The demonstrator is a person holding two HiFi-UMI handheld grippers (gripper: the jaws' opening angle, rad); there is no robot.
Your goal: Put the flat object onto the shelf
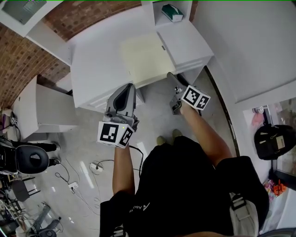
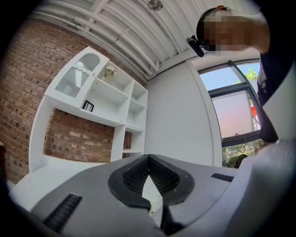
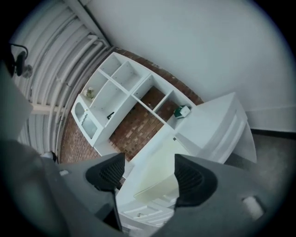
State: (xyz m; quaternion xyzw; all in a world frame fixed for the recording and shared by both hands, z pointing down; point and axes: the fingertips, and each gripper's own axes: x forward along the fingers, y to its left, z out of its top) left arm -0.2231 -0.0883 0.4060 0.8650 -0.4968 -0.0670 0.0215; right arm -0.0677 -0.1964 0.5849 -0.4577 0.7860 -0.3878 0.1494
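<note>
Closest to the lens is the person's dark shirt [image 1: 185, 185], and just past it the left tongs [image 1: 127, 89] hover at the front edge of the white tabletop [image 1: 97, 60]. Left gripper view shows them pinched together at the tips with nothing in them, so that hand's a spectator right now.

Right tongs [image 1: 172, 76] sit at the tabletop's front edge too, further right. They're spread wide and empty. The flat object [image 1: 145, 58], a pale yellow sheet, shows in the gap between the pads but further off, and neither pad is touching it. It's lying flat on the tabletop with its near edge right at the front edge, maybe hanging over a hair, can't say for sure. The shelf [image 3: 120, 88], a set of white cubbies on brick, rises behind the tabletop. One low cubby at the tabletop's back right has a small green box [image 1: 172, 12] in it.

My worries from here:
- Sheet lies flush, so the lower pad could just bulldoze it back across the tabletop instead of sliding under.
- Grabbing only a corner probably lets it sag or swivel mid-carry.
- It looks wide next to those cubbies, so it could snag a divider and pop loose.
- Aim for the low cubby and it bumps the green box.
</note>
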